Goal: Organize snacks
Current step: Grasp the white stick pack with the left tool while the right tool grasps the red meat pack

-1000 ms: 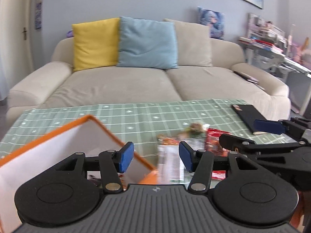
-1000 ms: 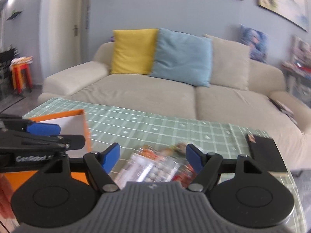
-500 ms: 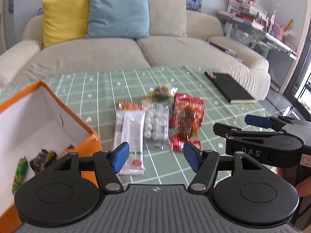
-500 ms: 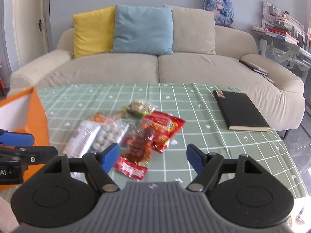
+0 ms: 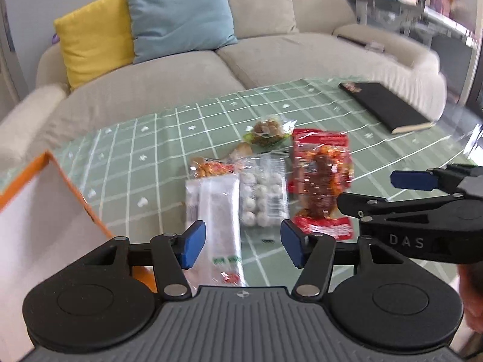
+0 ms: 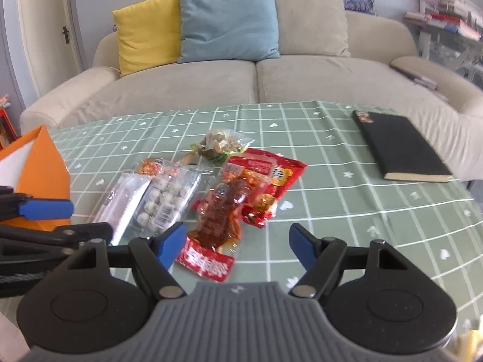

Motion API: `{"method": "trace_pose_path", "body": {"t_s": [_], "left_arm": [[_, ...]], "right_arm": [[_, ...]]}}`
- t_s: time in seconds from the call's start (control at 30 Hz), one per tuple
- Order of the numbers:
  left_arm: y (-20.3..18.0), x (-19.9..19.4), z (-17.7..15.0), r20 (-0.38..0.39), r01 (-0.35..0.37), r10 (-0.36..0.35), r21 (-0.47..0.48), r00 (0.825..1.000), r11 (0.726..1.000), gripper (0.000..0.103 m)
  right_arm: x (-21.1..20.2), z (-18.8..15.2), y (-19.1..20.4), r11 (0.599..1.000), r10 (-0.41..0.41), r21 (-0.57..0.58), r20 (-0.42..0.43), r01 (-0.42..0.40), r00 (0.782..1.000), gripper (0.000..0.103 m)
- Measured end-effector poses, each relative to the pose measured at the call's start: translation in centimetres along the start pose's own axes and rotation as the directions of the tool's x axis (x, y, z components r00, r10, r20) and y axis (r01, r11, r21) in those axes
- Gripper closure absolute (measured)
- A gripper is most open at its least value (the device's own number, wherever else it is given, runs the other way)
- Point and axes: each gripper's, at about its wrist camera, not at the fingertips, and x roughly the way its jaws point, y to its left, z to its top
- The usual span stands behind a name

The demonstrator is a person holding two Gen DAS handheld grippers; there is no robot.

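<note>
Two claws hover over a cluster of snack packets on a green checked tablecloth (image 6: 347,187).

The left claw (image 5: 243,247), jaws just narrowed but gripping nothing, hangs above a long white packet (image 5: 217,220); an orange box (image 5: 45,211) stands to its left. The right claw (image 6: 237,246), spread wide and empty, has a red packet (image 6: 223,211) just ahead. A black notebook (image 6: 398,147) lies far right.

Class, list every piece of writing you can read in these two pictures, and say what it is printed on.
"DAS": on the side of the right gripper, seen from the left wrist.
Red snack packet: large white characters, too blurred to read.
Clear packet of white balls: barcode label, unreadable.
Black book: corner picture, no legible words.
</note>
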Motion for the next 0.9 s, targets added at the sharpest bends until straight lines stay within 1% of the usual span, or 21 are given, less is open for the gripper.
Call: {"method": "trace_pose_path", "body": {"t_s": [0.07,0.13,0.27,0.33,0.4,0.47,0.57,0.6,0.63,0.7,0.77,0.8,0.87,0.9], "left_arm": [[-0.3,1.0,0.7,-0.033,-0.017,0.018,0.036,0.999,0.999,0.042],[-0.7,2.2,1.4,-0.072,-0.047,0.052,0.075,0.996,0.996,0.042],[-1.1,4.6,2.0,-0.157,-0.094,0.115,0.135,0.981,0.986,0.042],[-1.3,5.7,2.1,-0.193,-0.12,0.148,0.148,0.97,0.982,0.042],[-1.4,6.7,2.1,-0.231,-0.141,0.178,0.167,0.957,0.976,0.042],[-1.4,7.3,2.1,-0.251,-0.151,0.19,0.165,0.949,0.975,0.039],[-1.1,8.2,2.1,-0.288,-0.163,0.198,0.143,0.937,0.976,0.039],[-0.9,8.3,2.1,-0.287,-0.168,0.201,0.133,0.937,0.977,0.036],[-0.9,8.4,2.2,-0.282,-0.174,0.204,0.127,0.938,0.976,0.034],[-0.6,8.6,2.3,-0.28,-0.173,0.199,0.115,0.939,0.978,0.035],[-0.4,8.7,2.5,-0.285,-0.165,0.187,0.1,0.94,0.981,0.038],[-0.4,8.6,2.6,-0.286,-0.158,0.179,0.093,0.941,0.983,0.045],[-0.4,8.5,2.5,-0.284,-0.16,0.179,0.088,0.942,0.983,0.048],[-0.5,8.5,2.4,-0.278,-0.162,0.181,0.088,0.943,0.983,0.049]], "right_arm": [[0.9,0.3,-0.1,1.0,0.024,0.01,-0.012,-0.024,1.0,0.032],[1.9,0.4,-0.2,0.999,0.034,0.018,-0.027,-0.033,0.999,0.035],[3.5,0.5,-1.0,0.996,0.074,0.062,-0.061,-0.07,0.995,0.037],[4.1,0.5,-1.2,0.993,0.094,0.078,-0.074,-0.088,0.993,0.038],[4.8,0.5,-1.4,0.991,0.107,0.089,-0.086,-0.099,0.991,0.04],[5.4,0.5,-1.6,0.988,0.127,0.105,-0.097,-0.117,0.987,0.046],[6.1,0.4,-1.7,0.982,0.153,0.13,-0.106,-0.139,0.982,0.05],[6.2,0.3,-1.7,0.98,0.159,0.135,-0.108,-0.144,0.981,0.053],[6.3,0.3,-1.7,0.98,0.163,0.136,-0.104,-0.148,0.981,0.054],[6.4,0.3,-1.6,0.98,0.167,0.131,-0.106,-0.152,0.98,0.065],[6.4,0.3,-1.6,0.98,0.168,0.128,-0.106,-0.154,0.98,0.067],[6.4,0.2,-1.6,0.98,0.169,0.127,-0.106,-0.155,0.98,0.068],[6.1,0.2,-1.6,0.98,0.169,0.121,-0.1,-0.156,0.981,0.071],[6.0,0.2,-1.5,0.98,0.17,0.117,-0.098,-0.158,0.981,0.074]]}}
